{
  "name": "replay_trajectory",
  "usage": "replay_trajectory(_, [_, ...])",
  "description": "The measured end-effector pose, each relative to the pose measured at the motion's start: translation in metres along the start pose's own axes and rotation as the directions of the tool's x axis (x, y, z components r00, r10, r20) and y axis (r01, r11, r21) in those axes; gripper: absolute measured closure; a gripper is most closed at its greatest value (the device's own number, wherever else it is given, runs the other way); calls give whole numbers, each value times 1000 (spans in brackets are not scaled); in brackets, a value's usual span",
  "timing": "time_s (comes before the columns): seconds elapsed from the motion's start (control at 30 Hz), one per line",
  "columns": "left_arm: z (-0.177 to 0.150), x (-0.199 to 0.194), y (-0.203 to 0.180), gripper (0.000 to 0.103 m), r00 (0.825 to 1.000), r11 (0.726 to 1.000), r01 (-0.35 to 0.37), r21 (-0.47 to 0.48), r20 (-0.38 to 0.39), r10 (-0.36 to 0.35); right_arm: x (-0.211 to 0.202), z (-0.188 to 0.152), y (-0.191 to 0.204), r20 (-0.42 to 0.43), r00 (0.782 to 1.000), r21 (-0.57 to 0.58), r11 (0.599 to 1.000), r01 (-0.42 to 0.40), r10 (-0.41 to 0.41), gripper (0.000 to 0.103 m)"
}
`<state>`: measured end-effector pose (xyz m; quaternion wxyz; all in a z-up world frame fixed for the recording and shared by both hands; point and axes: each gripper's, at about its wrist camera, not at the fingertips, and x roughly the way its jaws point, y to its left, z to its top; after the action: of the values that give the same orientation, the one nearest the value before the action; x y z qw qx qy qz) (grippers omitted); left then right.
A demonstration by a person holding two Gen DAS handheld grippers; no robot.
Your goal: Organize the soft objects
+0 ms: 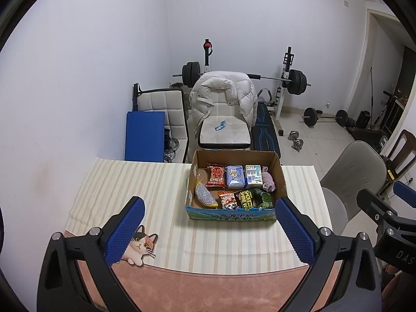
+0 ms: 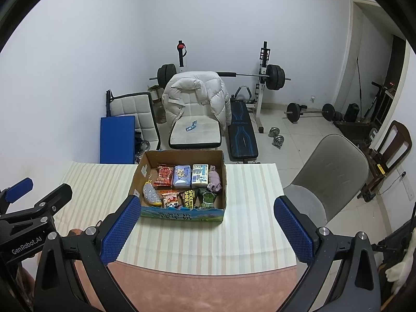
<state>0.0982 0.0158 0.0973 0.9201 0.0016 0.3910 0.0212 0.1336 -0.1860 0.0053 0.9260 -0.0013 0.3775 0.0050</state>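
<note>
A cardboard box (image 1: 280,179) (image 2: 135,179) stands on the striped cloth at the table's far side. Inside lie soft packets in two rows: a red snack bag (image 1: 216,175) (image 2: 164,175), a blue tissue pack (image 1: 235,176) (image 2: 182,176), a white pack (image 1: 253,174) (image 2: 200,175), a pink cloth (image 1: 267,182) (image 2: 215,180), a beaded pouch (image 1: 205,195) (image 2: 151,195), a shoe-wipes packet (image 1: 244,199) (image 2: 189,197) and a green packet (image 1: 265,197) (image 2: 208,197). My left gripper (image 1: 210,205) is open and empty, near the box's front. My right gripper (image 2: 208,205) is open and empty, likewise.
A cat-shaped mat (image 1: 140,247) lies at the cloth's near left corner. A grey chair (image 2: 335,176) stands right of the table. A chair with a white jacket (image 1: 221,96), a blue pad (image 1: 144,135) and weights stand behind the table.
</note>
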Motion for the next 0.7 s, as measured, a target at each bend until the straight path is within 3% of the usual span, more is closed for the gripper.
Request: replay_trajectory(0.7, [3,0,-1,0,1000,1000,5,5,3,-5,0,-3,0,-2,1000,23,1000,17,-17,0])
